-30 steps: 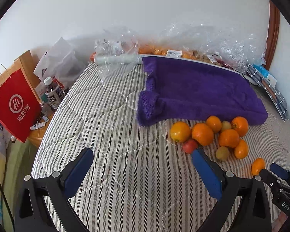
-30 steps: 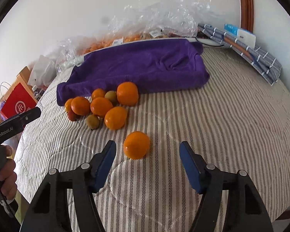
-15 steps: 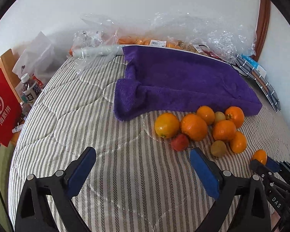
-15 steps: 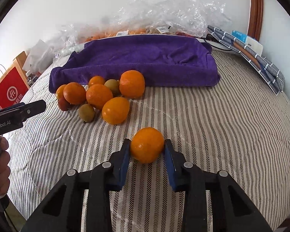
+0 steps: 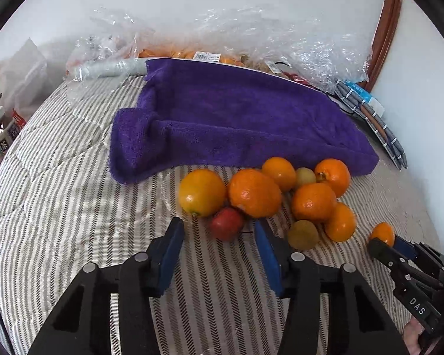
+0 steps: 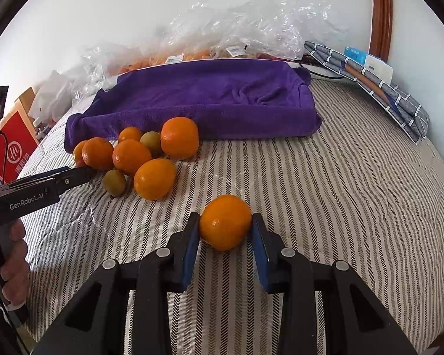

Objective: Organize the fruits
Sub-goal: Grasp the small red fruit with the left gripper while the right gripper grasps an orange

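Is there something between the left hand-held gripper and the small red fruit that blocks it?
Nothing visible does. The left hand-held gripper has just been closing, with the red fruit at its tips, pads not yet touching. A large orange touches the fruit from behind.

A: What lies under the tool?
B: Woven striped bedcover (image 6: 325,183), matt. Ahead, a plush purple towel (image 6: 210,97).
A: And the fruit?
B: The orange (image 6: 225,222) between the matt blue pads (image 6: 189,248) is glossy, dimpled. Crinkled clear plastic (image 6: 251,23) beyond.

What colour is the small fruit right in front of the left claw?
Red, clearest in the left wrist view.
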Demonstrator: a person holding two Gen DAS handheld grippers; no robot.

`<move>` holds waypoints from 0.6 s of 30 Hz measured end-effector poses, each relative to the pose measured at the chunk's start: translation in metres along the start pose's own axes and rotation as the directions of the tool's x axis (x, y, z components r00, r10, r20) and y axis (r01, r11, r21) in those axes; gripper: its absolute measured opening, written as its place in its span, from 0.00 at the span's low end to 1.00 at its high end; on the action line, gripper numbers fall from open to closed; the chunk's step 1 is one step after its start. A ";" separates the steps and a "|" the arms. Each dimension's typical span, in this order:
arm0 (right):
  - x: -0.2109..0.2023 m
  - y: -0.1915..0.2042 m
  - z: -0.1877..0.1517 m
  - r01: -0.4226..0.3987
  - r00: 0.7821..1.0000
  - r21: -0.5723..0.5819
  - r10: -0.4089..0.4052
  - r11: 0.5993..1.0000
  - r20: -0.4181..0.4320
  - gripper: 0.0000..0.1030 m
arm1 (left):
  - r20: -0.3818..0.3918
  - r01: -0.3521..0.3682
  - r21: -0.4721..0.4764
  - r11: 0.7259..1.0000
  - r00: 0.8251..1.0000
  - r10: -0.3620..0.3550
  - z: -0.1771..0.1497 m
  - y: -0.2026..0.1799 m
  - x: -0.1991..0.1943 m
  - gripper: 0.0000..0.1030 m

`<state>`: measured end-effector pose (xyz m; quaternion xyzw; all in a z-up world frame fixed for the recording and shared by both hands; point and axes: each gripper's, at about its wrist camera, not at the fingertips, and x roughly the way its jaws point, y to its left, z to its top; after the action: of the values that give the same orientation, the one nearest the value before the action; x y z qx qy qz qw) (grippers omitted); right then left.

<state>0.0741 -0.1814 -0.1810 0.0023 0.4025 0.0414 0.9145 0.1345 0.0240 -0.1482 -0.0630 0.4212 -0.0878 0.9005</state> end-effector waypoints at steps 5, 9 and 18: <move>0.002 -0.003 0.002 -0.002 1.000 0.012 0.002 1.000 0.005 0.33 | 0.006 0.014 0.014 1.000 1.000 -0.014 0.000 -0.004 0.003 0.23; 0.002 -0.003 0.001 -0.001 1.000 0.012 0.001 1.000 0.010 0.33 | 0.005 0.015 0.013 1.000 1.000 -0.015 -0.001 -0.003 0.000 0.23; -0.007 -0.008 0.003 0.014 1.000 0.019 -0.014 1.000 0.023 0.33 | 0.040 0.005 -0.013 1.000 0.999 -0.004 -0.004 0.007 -0.021 0.23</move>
<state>0.0720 -0.1895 -0.1745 0.0088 0.3924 0.0310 0.9192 0.1192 0.0349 -0.1363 -0.0717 0.4035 -0.0859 0.9081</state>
